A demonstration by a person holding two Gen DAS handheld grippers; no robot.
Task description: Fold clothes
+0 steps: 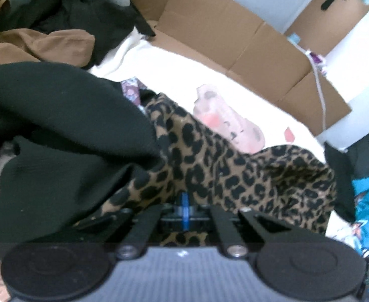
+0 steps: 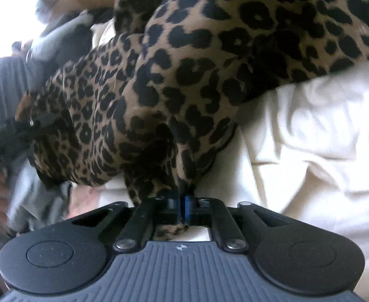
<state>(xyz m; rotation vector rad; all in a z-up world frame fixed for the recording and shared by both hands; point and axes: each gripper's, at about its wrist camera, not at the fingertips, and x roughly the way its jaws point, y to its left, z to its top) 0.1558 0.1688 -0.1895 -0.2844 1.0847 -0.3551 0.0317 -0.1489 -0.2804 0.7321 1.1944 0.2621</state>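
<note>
Both-handed: left hand-held gripper [image 1: 184,207] and right hand-held gripper [image 2: 183,206] each clamped on the leopard-print garment [image 1: 234,176], bunched on the white bed sheet [image 1: 184,75], likely to spread it for folding.

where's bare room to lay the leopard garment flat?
Free: white sheet between the cardboard and the leopard garment, apart from the pink printed cloth lying there; more white bedding right of the garment in the right wrist view. Crowded: black clothing and brown clothing piled left.
</note>
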